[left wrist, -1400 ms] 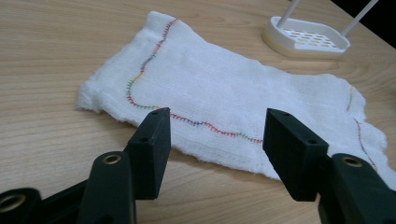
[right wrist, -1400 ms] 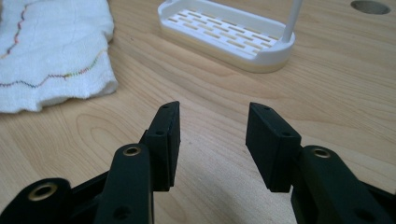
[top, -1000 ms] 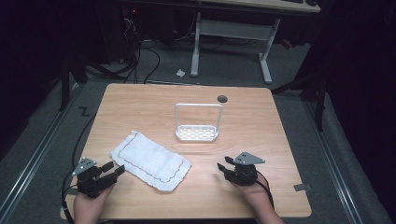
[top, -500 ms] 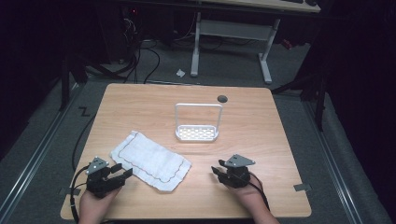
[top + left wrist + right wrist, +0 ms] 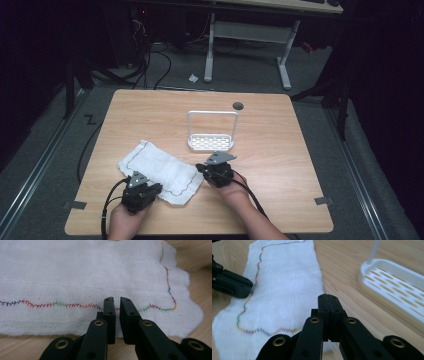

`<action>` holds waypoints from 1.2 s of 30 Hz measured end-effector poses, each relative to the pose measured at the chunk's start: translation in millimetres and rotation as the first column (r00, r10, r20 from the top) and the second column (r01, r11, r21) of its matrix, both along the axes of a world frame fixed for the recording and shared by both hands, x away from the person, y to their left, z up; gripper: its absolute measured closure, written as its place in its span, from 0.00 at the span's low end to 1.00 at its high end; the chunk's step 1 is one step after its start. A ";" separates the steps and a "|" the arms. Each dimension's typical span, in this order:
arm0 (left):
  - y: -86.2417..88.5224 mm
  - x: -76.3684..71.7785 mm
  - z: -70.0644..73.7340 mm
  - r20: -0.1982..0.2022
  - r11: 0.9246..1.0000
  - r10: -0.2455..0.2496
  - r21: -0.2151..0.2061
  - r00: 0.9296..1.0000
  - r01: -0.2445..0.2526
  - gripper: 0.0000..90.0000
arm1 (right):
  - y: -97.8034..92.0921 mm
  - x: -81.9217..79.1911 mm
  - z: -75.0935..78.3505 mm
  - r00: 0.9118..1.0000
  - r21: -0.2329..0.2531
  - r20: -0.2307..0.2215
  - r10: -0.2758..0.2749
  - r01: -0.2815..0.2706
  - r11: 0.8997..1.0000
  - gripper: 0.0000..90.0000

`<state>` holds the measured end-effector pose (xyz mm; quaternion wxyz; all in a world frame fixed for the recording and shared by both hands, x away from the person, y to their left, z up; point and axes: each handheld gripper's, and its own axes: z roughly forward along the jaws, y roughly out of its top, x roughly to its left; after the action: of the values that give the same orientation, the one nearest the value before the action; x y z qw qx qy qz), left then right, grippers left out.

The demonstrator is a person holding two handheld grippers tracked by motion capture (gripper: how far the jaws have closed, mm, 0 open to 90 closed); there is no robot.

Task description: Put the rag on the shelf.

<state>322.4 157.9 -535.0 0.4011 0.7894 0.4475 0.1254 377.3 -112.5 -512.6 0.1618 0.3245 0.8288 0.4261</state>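
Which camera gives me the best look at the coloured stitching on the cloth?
The left gripper view: the stitching runs sharp and close across the cloth. The right gripper view shows it blurred; the high view shows a thin dark line.

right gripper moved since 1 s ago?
Yes. The right gripper has moved left and forward, toward the cloth's right edge and nearer the white rack.

Lab: wooden test table point(image 5: 280, 150), floor cables point(image 5: 150, 60), dark curtains point(image 5: 30, 60).
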 end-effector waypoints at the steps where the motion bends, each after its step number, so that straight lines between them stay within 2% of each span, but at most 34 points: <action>1: 0.0 0.0 -0.2 0.002 1.000 -0.001 0.001 1.000 0.001 0.92 | 0.0 0.0 0.0 1.000 0.000 0.000 0.000 0.000 1.000 1.00; 4: 0.1 -1.6 -1.4 0.016 1.000 -0.007 0.001 1.000 0.007 0.91 | 17.8 8.8 -9.5 1.000 -0.053 -0.010 0.007 -0.007 0.999 1.00; 8: -0.1 -2.5 -1.5 0.010 1.000 -0.014 -0.009 1.000 0.014 0.90 | 14.6 4.0 -21.8 0.999 -0.086 -0.044 0.013 -0.016 0.996 1.00; 11: -6.4 -7.0 -1.4 -0.002 0.998 -0.065 -0.017 0.998 0.065 0.90 | -1.2 -14.7 -24.1 0.999 -0.073 -0.041 0.021 -0.024 0.997 1.00; 12: -6.4 -7.0 -1.4 -0.002 0.998 -0.065 -0.017 0.998 0.065 0.90 | -5.9 -21.8 -24.2 0.999 -0.070 -0.048 0.021 -0.024 0.997 1.00; 14: -17.1 -16.7 -1.0 -0.005 0.989 -0.145 -0.012 0.989 0.145 0.90 | -17.5 -36.9 -24.5 0.998 -0.064 -0.056 0.017 -0.020 0.998 1.00; 15: -21.3 -20.6 -1.3 -0.007 0.982 -0.188 -0.017 0.982 0.188 0.88 | -24.7 -46.8 -24.8 0.998 -0.055 -0.063 0.014 -0.017 0.998 1.00; 16: -23.7 -23.7 -1.0 -0.007 0.978 -0.210 -0.014 0.978 0.210 0.87 | -29.4 -55.2 -24.7 0.998 -0.056 -0.068 0.010 -0.013 0.998 1.00; 19: -27.1 -29.7 -0.5 -0.016 0.975 -0.221 -0.029 0.975 0.221 0.85 | -39.7 -72.0 -23.7 0.997 -0.055 -0.076 0.015 -0.019 0.998 1.00; 20: -26.8 -31.4 0.6 -0.014 0.974 -0.224 -0.028 0.974 0.224 0.85 | -39.7 -72.0 -23.7 0.997 -0.055 -0.076 0.015 -0.019 0.998 1.00; 21: -24.7 -32.3 3.9 0.012 0.979 -0.201 -0.035 0.980 0.201 0.84 | -42.6 -77.9 -20.1 0.997 -0.037 -0.069 0.017 -0.020 0.999 1.00; 22: -24.7 -32.3 3.9 0.012 0.979 -0.201 -0.035 0.980 0.201 0.84 | -42.6 -77.9 -20.1 0.997 -0.037 -0.069 0.017 -0.020 0.999 1.00; 23: -19.8 -29.2 6.1 0.023 0.986 -0.156 -0.056 0.987 0.157 0.83 | -39.7 -74.8 -13.0 0.999 -0.022 -0.039 0.021 -0.022 1.000 1.00; 24: -16.8 -26.6 5.7 0.020 0.990 -0.129 -0.062 0.991 0.130 0.82 | -37.5 -71.7 -10.9 0.999 -0.019 -0.029 0.022 -0.022 1.000 1.00; 26: -14.9 -24.9 4.6 0.015 0.992 -0.114 -0.062 0.993 0.115 0.82 | -28.9 -58.4 -6.4 1.000 -0.012 -0.015 0.023 -0.024 1.000 1.00; 27: -13.3 -23.7 3.2 0.010 0.993 -0.101 -0.055 0.995 0.102 0.82 | -28.9 -58.4 -6.4 1.000 -0.012 -0.015 0.023 -0.024 1.000 1.00; 28: -11.8 -21.7 0.0 -0.004 0.994 -0.094 -0.049 0.996 0.094 0.83 | -18.7 -44.0 -5.0 1.000 -0.027 0.001 0.030 -0.029 0.999 1.00; 30: -11.5 -20.9 -1.3 -0.011 0.994 -0.094 -0.053 0.996 0.093 0.84 | -14.3 -38.5 -4.8 1.000 -0.026 -0.004 0.027 -0.027 0.999 1.00; 31: -11.8 -19.9 -1.7 -0.011 0.994 -0.096 -0.051 0.995 0.095 0.84 | -3.3 -23.2 -4.9 0.999 -0.033 -0.017 0.031 -0.032 0.999 1.00; 32: -11.8 -19.9 -1.7 -0.011 0.994 -0.096 -0.051 0.995 0.095 0.84 | 1.9 -17.1 -6.1 0.999 -0.045 -0.022 0.034 -0.035 0.998 1.00; 35: -11.7 -20.0 -2.2 -0.012 0.994 -0.098 -0.053 0.995 0.097 0.83 | 8.9 -9.3 -11.5 0.999 -0.068 -0.036 0.041 -0.043 0.997 1.00; 36: -11.7 -20.6 -2.5 -0.009 0.994 -0.097 -0.054 0.995 0.096 0.83 | 11.1 -9.9 -19.0 0.997 -0.096 -0.055 0.045 -0.050 0.994 1.00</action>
<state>301.8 146.1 -537.5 0.4249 0.7998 0.4145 0.0893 367.4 -101.4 -531.5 0.1453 0.3077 0.8600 0.3803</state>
